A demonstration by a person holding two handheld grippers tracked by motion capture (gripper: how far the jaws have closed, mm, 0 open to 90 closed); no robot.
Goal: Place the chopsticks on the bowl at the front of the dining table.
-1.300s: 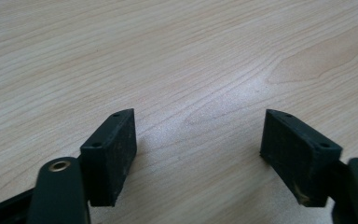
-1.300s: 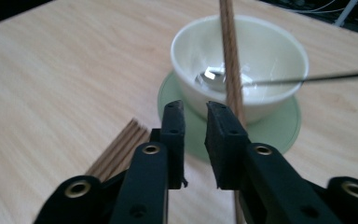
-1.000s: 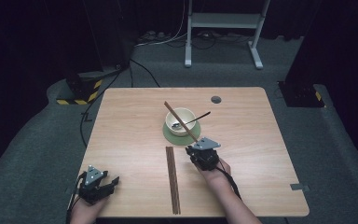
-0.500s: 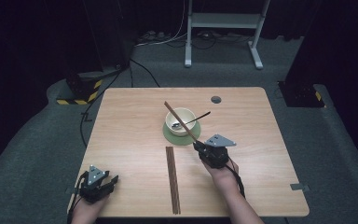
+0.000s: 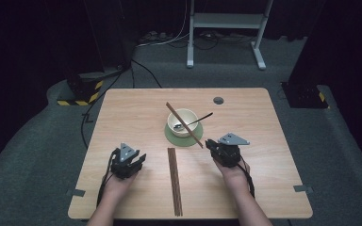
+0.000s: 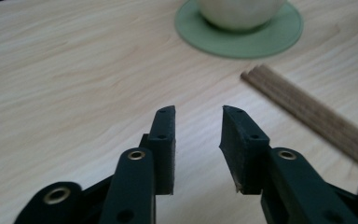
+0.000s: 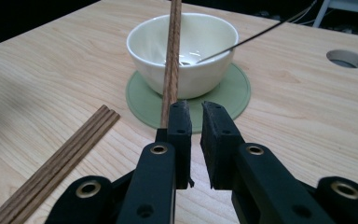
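A cream bowl [image 5: 183, 121] [image 7: 200, 79] stands on a green coaster [image 5: 185, 139] [image 7: 233, 93] mid-table. One wooden chopstick [image 5: 185, 125] [image 7: 173, 56] lies slanted across the bowl's rim, its near end down by the coaster. A dark-handled spoon [image 5: 199, 118] [image 7: 261, 35] rests in the bowl. A bundle of chopsticks [image 5: 174, 181] [image 7: 60, 161] [image 6: 307, 109] lies flat in front. My right gripper [image 5: 209, 144] [image 7: 196, 108] is narrowly open and empty, with the chopstick's end just beside its left jaw. My left gripper [image 5: 139, 158] [image 6: 198, 114] is open over bare wood, left of the bundle.
The wooden table [image 5: 264, 188] has a round cable hole [image 5: 218, 100] [image 7: 346, 58] at the back right. Beyond it are grey carpet, cables and a white stand [image 5: 226, 21]. Bare wood lies on both sides of the bundle.
My right gripper has drawn back to the right, away from the bowl and the slanted chopstick. My left gripper has moved forward and right, toward the bundle.
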